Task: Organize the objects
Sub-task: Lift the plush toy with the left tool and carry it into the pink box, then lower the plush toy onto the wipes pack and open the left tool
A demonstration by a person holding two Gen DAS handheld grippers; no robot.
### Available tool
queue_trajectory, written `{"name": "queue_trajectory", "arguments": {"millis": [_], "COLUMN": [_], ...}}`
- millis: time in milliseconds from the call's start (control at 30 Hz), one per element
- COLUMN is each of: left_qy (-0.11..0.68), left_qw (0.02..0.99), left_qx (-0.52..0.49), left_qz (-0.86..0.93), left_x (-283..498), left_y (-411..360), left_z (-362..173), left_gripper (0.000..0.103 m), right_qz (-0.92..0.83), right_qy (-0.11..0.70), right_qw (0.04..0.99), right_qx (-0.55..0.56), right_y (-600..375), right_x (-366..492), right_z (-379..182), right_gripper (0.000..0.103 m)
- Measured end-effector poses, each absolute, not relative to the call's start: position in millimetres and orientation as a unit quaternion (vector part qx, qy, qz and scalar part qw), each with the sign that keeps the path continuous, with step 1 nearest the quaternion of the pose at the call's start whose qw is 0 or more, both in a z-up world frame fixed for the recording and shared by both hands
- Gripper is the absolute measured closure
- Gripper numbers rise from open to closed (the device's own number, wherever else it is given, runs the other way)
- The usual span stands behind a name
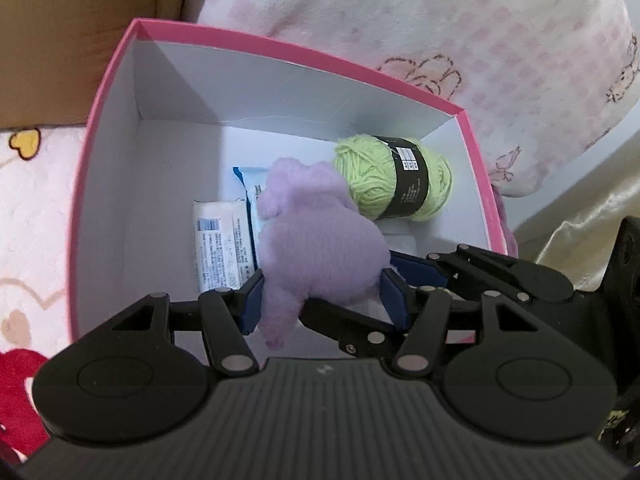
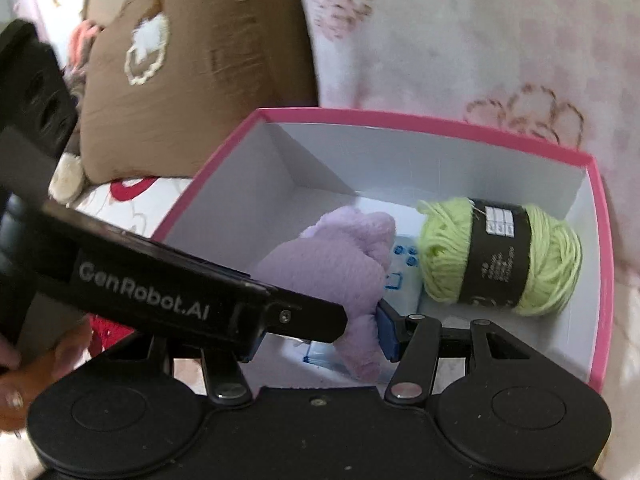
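A purple plush toy (image 1: pixel 320 248) is clamped between the blue pads of my left gripper (image 1: pixel 324 300), held over the open pink box (image 1: pixel 280 46). It also shows in the right wrist view (image 2: pixel 328 272). Inside the box lie a green yarn ball (image 1: pixel 394 178) with a black label and two white packets (image 1: pixel 224 244). My right gripper (image 2: pixel 320 336) sits just behind the toy at the box's near side; its right blue pad (image 2: pixel 388 332) touches the toy. The left gripper's body hides its left finger, so whether it grips is unclear.
The box stands on a pink and white patterned blanket (image 1: pixel 32 208). A brown cardboard box (image 1: pixel 72 32) stands behind it at the left, and a pink checked cushion (image 1: pixel 440 20) lies behind. A brown pillow (image 2: pixel 192 64) shows in the right wrist view.
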State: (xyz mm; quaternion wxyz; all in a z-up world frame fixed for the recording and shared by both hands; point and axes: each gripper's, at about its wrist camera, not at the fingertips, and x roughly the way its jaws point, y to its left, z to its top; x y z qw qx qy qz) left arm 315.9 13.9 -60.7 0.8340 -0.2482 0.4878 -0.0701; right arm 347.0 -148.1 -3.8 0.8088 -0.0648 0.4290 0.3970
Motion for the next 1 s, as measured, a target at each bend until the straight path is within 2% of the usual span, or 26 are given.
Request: {"name": "queue_trajectory", "arguments": {"millis": [233,300,567,1000], "left_qy": [0.502,0.503,0.482,0.466], "left_qw": [0.822,0.82,0.847,0.869], "left_qx": [-0.26,-0.262,-0.216,-0.136], "left_qz": [-0.075,-0.07,-0.065,-0.096], "left_x": [315,315,304,237], "left_y": [16,17,16,21], "left_z": [-70,-72,-64,1], "left_gripper": [0.044,0.046,0.046,0.045], "right_qz": [0.396,0.375,0.371,0.364], "right_qy": [0.445,0.455,0.428,0.361], "right_qw": [0.8,0.805,0.823,0.857], "right_qx": [-0.07,-0.065,-0.046,-0.048], "right_y": [-147,-146,-168,-222], "right_x": [347,349,329,272], "right_z": [-15,-18,-3,65], "right_gripper": [0.042,0.029,0.029,0.029]}}
